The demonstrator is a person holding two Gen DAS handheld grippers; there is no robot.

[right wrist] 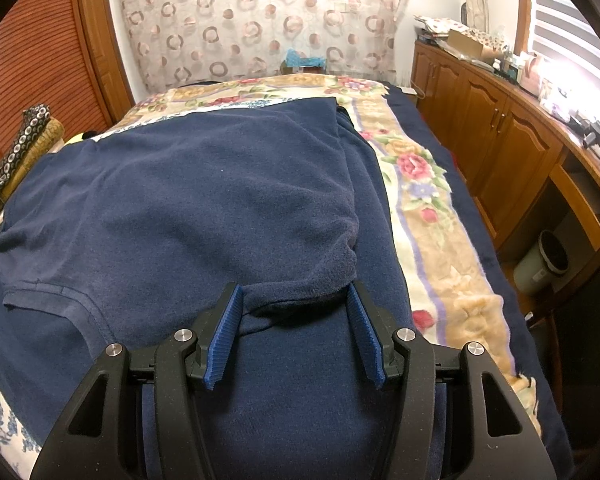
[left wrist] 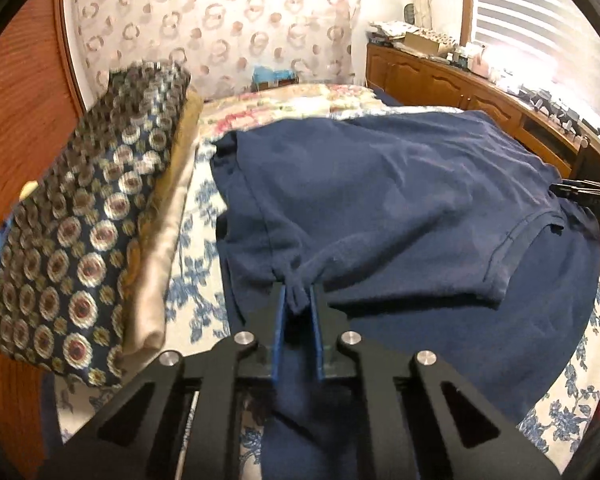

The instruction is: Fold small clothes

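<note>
A navy blue shirt lies spread on the bed, partly folded over itself; it also shows in the right wrist view. My left gripper is shut on a bunched fold of the shirt's edge, pinched between its blue pads. My right gripper is open, its blue pads standing wide apart on either side of the folded-over edge of the shirt, just above the lower layer. The right gripper's black body shows at the right edge of the left wrist view.
The bed has a blue-and-white floral sheet and a flowered blanket. A patterned pillow lies at the left by a wooden wall. A wooden cabinet with clutter runs along the right; a bin stands below.
</note>
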